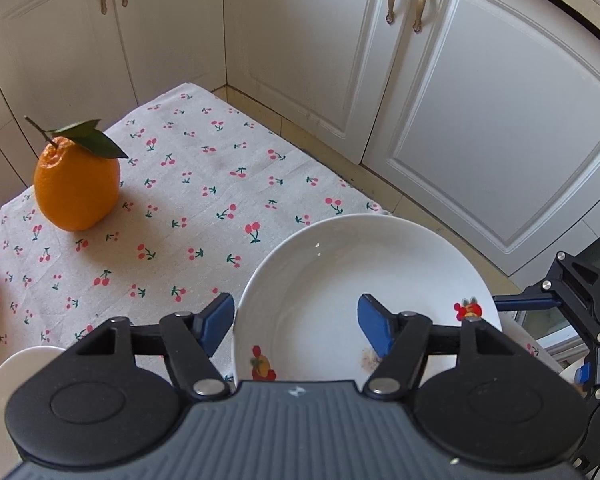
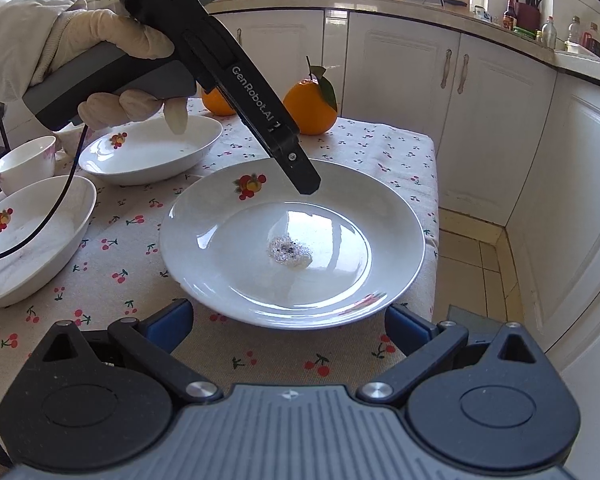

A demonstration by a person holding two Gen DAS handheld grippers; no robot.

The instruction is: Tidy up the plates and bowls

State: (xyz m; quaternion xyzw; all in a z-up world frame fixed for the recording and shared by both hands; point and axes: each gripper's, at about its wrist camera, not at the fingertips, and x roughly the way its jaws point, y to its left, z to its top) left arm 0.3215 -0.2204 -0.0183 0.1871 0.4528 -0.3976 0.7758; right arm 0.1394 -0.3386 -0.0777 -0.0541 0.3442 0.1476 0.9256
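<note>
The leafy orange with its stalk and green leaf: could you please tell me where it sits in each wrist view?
Left wrist view: the leafy orange stands upper left on the cherry-print tablecloth, apart from the white plate.
Right wrist view: it sits top centre, beyond the plate.
Shared landmark: the plate with fruit decals, in both views.

Both views look steeply down from close above the tabletop (image 1: 204, 184). The left faces the cabinets; the right faces across the plate (image 2: 228, 276). Both share plate (image 1: 340, 264) and orange (image 1: 76, 188).
</note>
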